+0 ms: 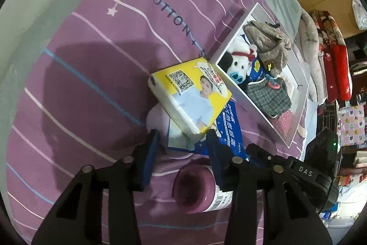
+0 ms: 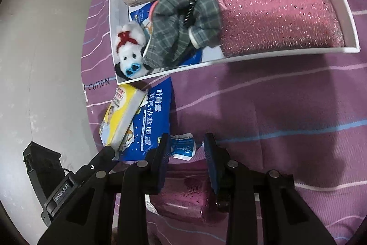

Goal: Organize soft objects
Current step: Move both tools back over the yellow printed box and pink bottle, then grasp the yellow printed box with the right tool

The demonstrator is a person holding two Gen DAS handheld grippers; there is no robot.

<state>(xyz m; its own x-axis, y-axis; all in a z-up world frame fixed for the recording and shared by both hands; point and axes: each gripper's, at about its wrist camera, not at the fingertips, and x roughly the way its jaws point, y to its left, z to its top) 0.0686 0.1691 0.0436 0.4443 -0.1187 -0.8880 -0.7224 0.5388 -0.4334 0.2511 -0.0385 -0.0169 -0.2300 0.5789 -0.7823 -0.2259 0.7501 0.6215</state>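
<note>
Both tools tilt steeply downward, left tool (image 1: 183, 137) and right tool (image 2: 188, 141) part-spread, pinching nothing.

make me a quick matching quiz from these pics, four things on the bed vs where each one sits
Things:
1. plush dog
2. yellow tissue pack
3. pink glitter sponge
4. purple bottle

Places:
a. lying on the bedsheet close under both grippers
b. in the white tray's corner nearest the blue packet
c. resting partly on the blue packet, outside the tray
d. filling the tray's end away from the plush toy

Pairs: 1-b, 2-c, 3-d, 4-a
</note>
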